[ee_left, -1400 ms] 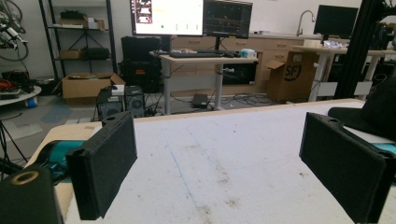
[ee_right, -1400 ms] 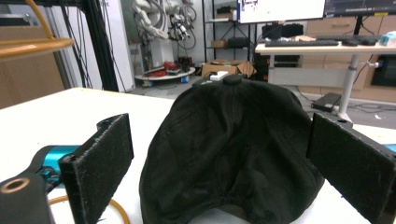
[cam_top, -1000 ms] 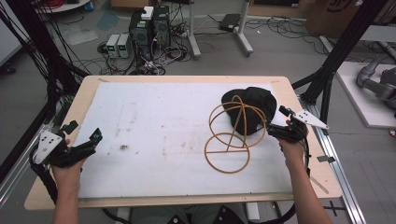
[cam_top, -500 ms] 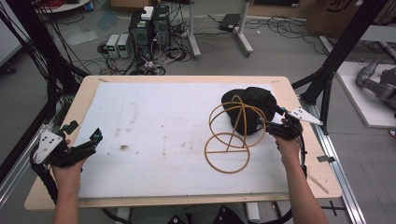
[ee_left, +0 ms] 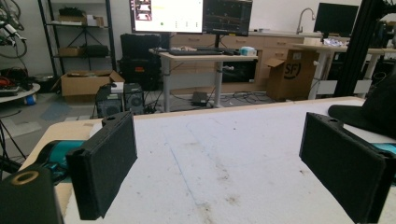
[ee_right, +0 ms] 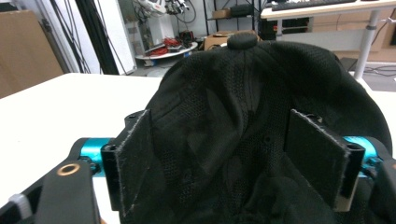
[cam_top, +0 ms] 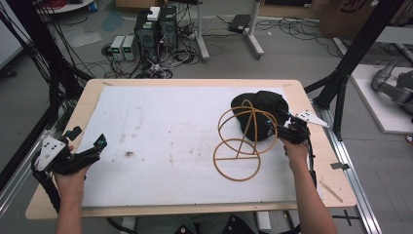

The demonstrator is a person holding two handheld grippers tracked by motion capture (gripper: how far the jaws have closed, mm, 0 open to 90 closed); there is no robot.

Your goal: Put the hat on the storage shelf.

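Nearest edge, left: left gripper point(cam_top: 85, 155) is parked at the table's near-left corner, jaws spread wide with nothing between them; bare white table cover point(ee_left: 219, 154) is seen ahead of it in the left gripper view.

Right side: right gripper point(cam_top: 285, 130) is pushed into the black mesh baseball cap point(cam_top: 260, 114). In the right gripper view, soft cap fabric point(ee_right: 243, 140) bulges between the two pads. The jaws have just been closing on it, but the pads are not yet seen pressing, so no firm grip is claimed.

The cap sits at the far-right of the table, touching a tan wire-hoop stand point(cam_top: 241, 141), which is set just in front of it and partly overlaps it.

Handling, as judged: the cap is light, floppy and crushable; mesh is expected to bunch rather than slip. A pinch on a fold of the crown or the rear rim is favoured. The stand looks light too and is likely to be dragged if snagged.

Versus a second ago: the right gripper is set slightly lower and further in on the cap; the left gripper, cap and stand are unchanged.
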